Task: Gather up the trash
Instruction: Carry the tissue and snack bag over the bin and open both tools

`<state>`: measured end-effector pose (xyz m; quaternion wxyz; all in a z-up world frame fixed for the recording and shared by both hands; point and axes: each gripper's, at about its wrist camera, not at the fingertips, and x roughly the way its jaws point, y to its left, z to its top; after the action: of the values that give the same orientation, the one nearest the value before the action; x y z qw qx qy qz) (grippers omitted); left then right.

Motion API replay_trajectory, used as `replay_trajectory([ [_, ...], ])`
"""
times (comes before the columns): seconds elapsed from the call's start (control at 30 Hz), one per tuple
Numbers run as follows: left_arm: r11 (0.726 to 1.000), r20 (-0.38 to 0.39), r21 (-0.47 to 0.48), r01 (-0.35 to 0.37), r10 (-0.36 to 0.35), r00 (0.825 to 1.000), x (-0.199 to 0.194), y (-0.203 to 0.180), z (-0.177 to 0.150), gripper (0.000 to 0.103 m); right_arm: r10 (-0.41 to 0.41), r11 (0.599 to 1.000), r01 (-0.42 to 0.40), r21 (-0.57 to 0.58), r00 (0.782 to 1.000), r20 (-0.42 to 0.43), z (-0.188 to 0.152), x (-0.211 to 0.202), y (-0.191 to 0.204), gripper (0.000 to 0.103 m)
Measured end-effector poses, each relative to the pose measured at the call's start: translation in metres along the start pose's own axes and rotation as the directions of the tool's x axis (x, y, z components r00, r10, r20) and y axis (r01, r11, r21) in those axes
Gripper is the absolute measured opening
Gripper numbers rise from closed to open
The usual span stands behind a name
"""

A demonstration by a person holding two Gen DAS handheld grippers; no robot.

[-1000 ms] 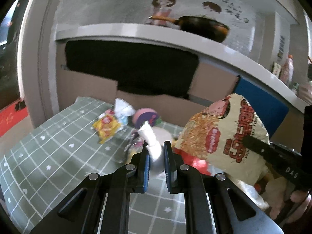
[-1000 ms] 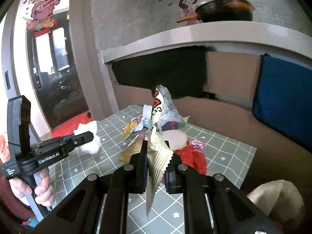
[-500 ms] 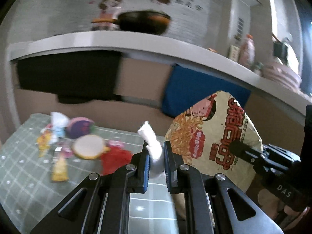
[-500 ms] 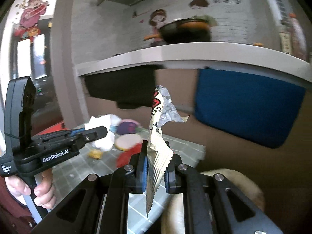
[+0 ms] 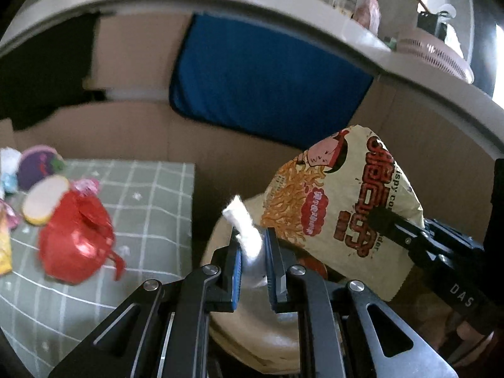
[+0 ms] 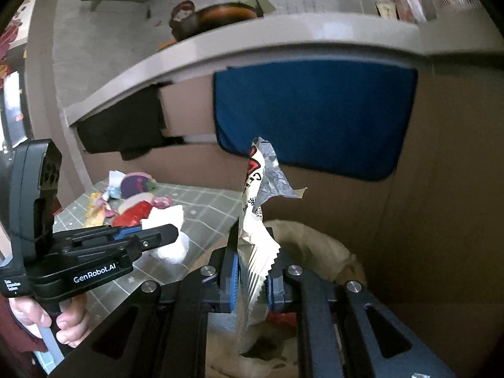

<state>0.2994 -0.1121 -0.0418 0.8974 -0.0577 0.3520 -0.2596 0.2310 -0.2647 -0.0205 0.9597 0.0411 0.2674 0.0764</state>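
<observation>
The white tissue wad [image 5: 247, 236] is clamped between the nearly closed left gripper [image 5: 252, 253] jaws; the noodle wrapper [image 6: 256, 242] likewise in the right gripper [image 6: 252, 271]. Both hang over the bag-lined bin [image 6: 318, 249] beneath the jaws. Step: deposit. Next: open jaws over the opening.

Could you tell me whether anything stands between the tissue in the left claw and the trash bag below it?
Nothing visible does: the white tissue in the left claw hangs over the open beige bag.
</observation>
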Motion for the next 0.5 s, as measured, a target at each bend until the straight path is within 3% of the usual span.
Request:
replay_trajectory([
  [0.33,0.996,-0.146,-0.058,0.062,-0.070,0.987,0.049,0.000,-0.013,0.014,0.012,0.997,-0.005,0.078,0.996,-0.087,-0.022,0.033,-0.030,0.012],
  [0.5,0.995,-0.182,-0.069,0.066,-0.078,0.980,0.061,0.002,-0.022,0.014,0.009,0.996,0.002,0.090,0.993,-0.120,-0.030,0.044,-0.034,0.012],
])
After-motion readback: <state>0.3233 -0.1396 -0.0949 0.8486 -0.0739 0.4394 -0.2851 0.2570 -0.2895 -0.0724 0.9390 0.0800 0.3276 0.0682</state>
